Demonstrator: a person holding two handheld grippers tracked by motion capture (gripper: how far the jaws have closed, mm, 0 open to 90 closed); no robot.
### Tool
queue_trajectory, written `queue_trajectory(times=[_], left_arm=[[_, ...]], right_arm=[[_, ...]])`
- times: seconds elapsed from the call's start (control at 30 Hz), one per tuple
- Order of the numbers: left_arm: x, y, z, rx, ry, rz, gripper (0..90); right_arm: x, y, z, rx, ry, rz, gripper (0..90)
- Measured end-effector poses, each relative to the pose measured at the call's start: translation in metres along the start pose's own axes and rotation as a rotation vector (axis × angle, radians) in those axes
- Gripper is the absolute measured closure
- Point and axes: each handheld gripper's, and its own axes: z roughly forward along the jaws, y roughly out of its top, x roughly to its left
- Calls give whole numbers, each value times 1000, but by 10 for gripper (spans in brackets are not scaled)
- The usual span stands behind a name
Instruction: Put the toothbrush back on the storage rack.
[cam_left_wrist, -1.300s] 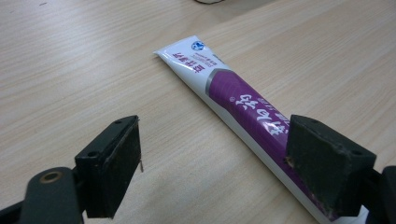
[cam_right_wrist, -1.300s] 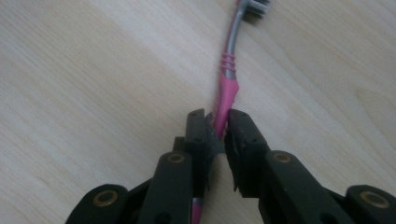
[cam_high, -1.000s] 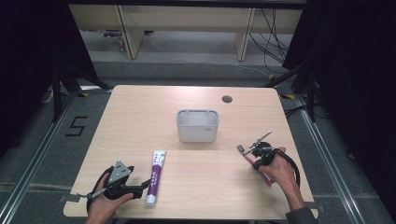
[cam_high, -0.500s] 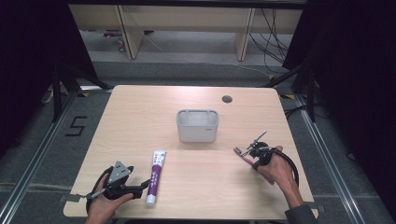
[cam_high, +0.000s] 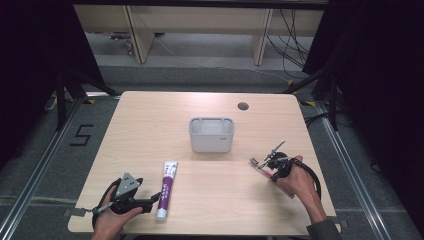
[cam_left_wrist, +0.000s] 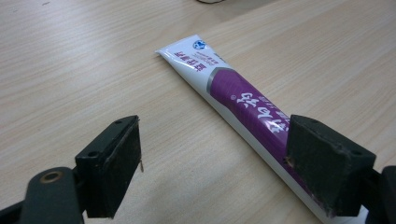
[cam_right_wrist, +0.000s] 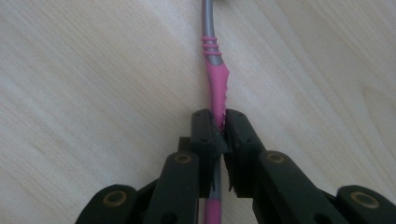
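The right gripper (cam_right_wrist: 218, 125) has just been closing and is clamped on the pink toothbrush (cam_right_wrist: 217, 88), near right on the table (cam_high: 150, 120). The left gripper (cam_left_wrist: 215, 163), jaws apart, sits near left beside the toothpaste tube (cam_left_wrist: 243, 98).

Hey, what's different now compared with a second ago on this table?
The right claw has just been closing and now pinches the pink toothbrush on the table. Unchanged: left claw open beside the toothpaste tube, and the grey holder.
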Motion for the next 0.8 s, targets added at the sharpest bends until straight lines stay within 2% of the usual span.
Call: queue_trajectory(times=[0.07, 0.13, 0.27, 0.4, 0.5, 0.57, 0.6, 0.63, 0.7, 0.73, 0.77, 0.8], left_arm=[[-1, 0, 1, -10, -1, -11, 178], [0, 0, 0, 2, -1, 1, 178], [0, 0, 0, 2, -1, 0, 178], [0, 0, 0, 2, -1, 0, 178], [0, 0, 0, 1, 0, 1, 178], [0, 0, 0, 1, -1, 0, 178], [0, 0, 0, 1, -1, 1, 178], [0, 0, 0, 1, 0, 1, 179], [0, 0, 0, -3, 1, -4, 178], [0, 0, 0, -3, 1, -4, 178], [0, 0, 0, -4, 1, -4, 178], [0, 0, 0, -4, 1, -4, 178]], right_arm=[[0, 0, -1, 0, -2, -9, 829], [1, 0, -1, 0, -2, -4, 830], [1, 0, -6, -11, -8, -10, 830], [1, -1, -16, -45, -5, -13, 830], [0, -1, -25, -86, 5, 7, 830], [-3, -2, -32, -124, 0, 2, 835], [-3, -2, -36, -134, 8, 21, 836], [-5, -2, -38, -159, 12, 15, 837], [-6, -3, -42, -194, 12, 43, 838], [-8, -3, -43, -209, 10, 36, 839], [-7, -4, -45, -215, 29, 62, 839], [-9, -4, -45, -238, 24, 61, 839]])
